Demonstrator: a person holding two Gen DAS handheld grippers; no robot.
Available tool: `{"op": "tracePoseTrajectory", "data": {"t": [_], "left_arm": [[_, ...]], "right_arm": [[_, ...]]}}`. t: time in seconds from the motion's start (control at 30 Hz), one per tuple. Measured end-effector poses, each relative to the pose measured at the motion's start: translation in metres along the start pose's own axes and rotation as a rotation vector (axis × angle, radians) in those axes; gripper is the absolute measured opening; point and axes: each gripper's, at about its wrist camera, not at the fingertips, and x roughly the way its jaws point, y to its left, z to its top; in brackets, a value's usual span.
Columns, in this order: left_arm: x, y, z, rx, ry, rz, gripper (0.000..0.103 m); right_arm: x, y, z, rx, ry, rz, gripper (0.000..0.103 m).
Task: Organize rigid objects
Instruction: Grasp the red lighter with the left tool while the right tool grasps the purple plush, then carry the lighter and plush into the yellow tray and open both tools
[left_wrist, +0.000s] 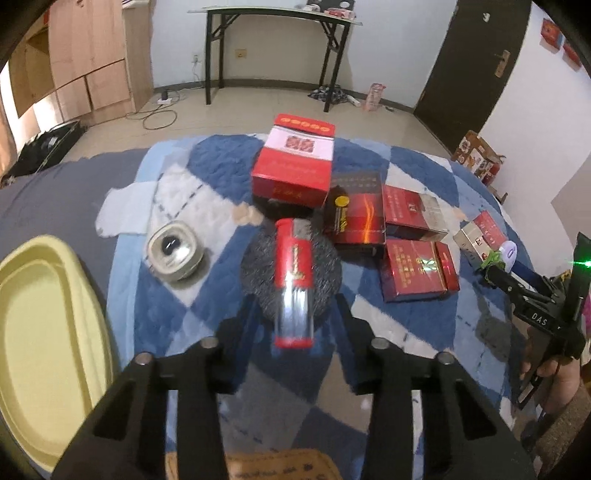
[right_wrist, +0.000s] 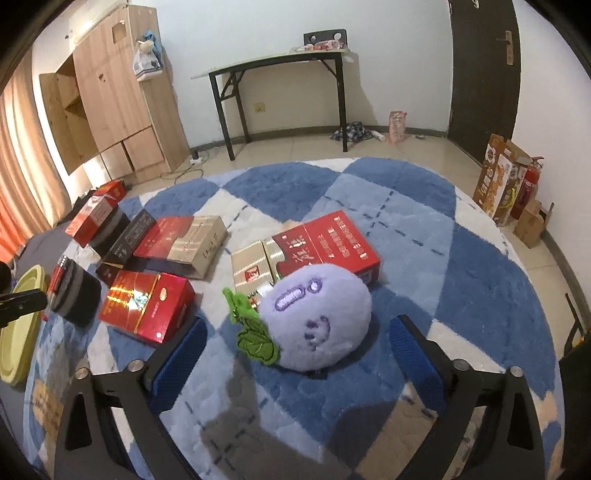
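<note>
Left wrist: left gripper (left_wrist: 293, 325) straddles red-and-silver pack (left_wrist: 294, 277) lying on dark round pad (left_wrist: 255, 266); contact unclear, grip can't be confirmed. Centring advised before lift toward yellow tray (left_wrist: 44, 332).

Right wrist: right gripper (right_wrist: 295, 354) spread wide around purple plush (right_wrist: 317, 317), nothing held; soft item should be skipped.
</note>
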Motion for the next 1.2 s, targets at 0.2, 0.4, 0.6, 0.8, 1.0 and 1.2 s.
{"op": "tracePoseTrajectory", "data": {"t": [0.2, 0.4, 0.6, 0.8, 1.0, 1.2], "left_arm": [[0.014, 0.0, 0.005, 0.035, 0.009, 0.029, 0.025], [0.01, -0.002, 0.005, 0.046, -0.013, 0.018, 0.024], [-0.017, -0.007, 0.003, 0.053, -0.082, -0.012, 0.024], [-0.045, 0.009, 0.002, 0.016, -0.11, -0.033, 0.024], [-0.087, 0.05, -0.009, -0.054, -0.176, -0.018, 0.024], [-0.131, 0.119, -0.031, -0.163, -0.265, 0.066, 0.024]], "right_arm": [[0.002, 0.001, -0.001, -0.025, 0.009, 0.0, 0.082], [0.005, -0.003, -0.004, -0.04, 0.014, 0.018, 0.056], [-0.019, -0.003, -0.006, -0.052, -0.037, 0.045, 0.054], [-0.057, 0.004, -0.004, -0.063, -0.082, 0.07, 0.054], [-0.11, 0.038, 0.0, -0.13, -0.17, 0.146, 0.054], [-0.137, 0.129, 0.008, -0.292, -0.193, 0.319, 0.054]]}}
